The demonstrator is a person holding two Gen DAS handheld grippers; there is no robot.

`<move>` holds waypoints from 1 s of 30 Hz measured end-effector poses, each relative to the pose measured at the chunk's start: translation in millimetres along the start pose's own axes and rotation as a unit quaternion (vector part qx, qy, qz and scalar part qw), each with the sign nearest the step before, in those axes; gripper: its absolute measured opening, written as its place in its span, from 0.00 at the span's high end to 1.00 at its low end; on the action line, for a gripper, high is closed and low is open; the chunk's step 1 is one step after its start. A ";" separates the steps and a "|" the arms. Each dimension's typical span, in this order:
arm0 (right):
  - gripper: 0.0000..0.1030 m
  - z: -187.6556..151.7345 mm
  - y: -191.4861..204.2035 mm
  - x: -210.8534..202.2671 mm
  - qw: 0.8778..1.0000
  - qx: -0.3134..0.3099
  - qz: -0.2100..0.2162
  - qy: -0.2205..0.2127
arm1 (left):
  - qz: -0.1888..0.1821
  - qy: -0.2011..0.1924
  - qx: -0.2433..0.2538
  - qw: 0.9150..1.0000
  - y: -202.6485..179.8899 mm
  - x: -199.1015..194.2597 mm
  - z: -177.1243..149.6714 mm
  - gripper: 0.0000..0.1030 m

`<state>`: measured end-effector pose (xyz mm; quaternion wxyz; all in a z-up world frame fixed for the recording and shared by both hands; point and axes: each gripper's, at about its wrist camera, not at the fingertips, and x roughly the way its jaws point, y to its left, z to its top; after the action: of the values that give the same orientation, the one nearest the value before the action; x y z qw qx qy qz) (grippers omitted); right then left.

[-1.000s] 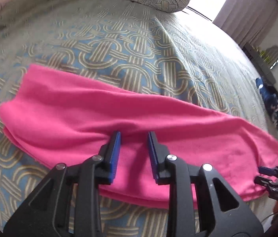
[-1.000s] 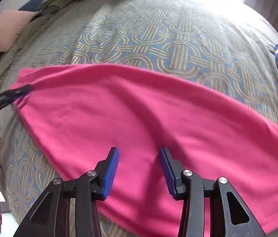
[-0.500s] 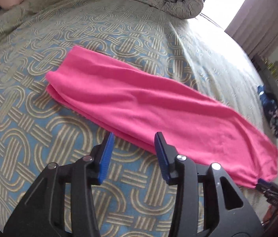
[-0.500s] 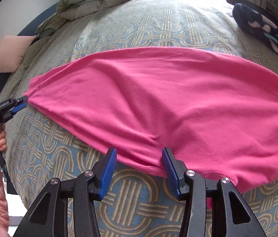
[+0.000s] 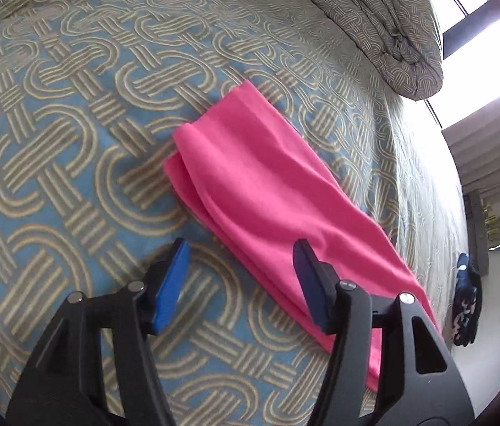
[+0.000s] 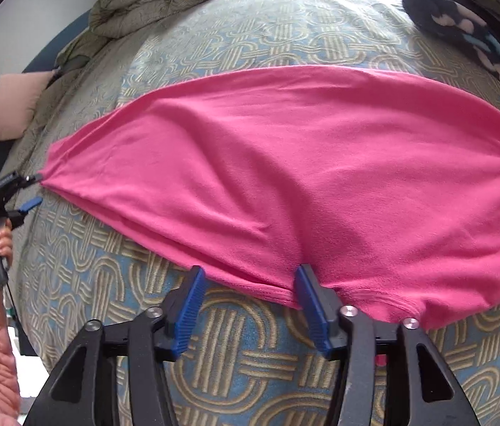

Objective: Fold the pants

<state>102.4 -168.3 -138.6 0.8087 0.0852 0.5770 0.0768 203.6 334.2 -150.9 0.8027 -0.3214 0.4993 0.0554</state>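
Pink pants (image 6: 285,177), already folded lengthwise, lie across frame centre on the patterned bedspread (image 6: 250,337); left gripper (image 5: 239,277) and right gripper (image 6: 248,305) both gape empty at the near edge; next, probably: pinch one end, fold crosswise.

No readable text, labels or numbers anywhere.

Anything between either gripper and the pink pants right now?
Nothing visible. The pink pants lie flat on the patterned bedspread. The left gripper and right gripper are both open at the near edge of the fabric, holding nothing. The dark patterned garment lies beyond the pants.
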 end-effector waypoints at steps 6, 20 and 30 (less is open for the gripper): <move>0.32 -5.8 18.1 -2.1 0.998 -0.030 -0.047 -0.014 | -0.007 -0.013 -0.004 1.000 -2.6 5.4 13.4 0.41; 0.32 7.8 19.5 -35.1 0.990 0.018 -0.089 -0.105 | 0.037 -0.053 0.072 0.995 -24.2 17.0 13.9 0.41; 0.32 -40.7 -31.0 -53.4 0.972 0.067 -0.204 -0.096 | 0.042 -0.058 0.092 0.993 -27.4 20.3 14.8 0.40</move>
<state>47.5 -208.4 -109.5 0.8514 0.0266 0.5055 -0.1376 236.2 316.3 -150.9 0.8532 -0.2213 0.4682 0.0616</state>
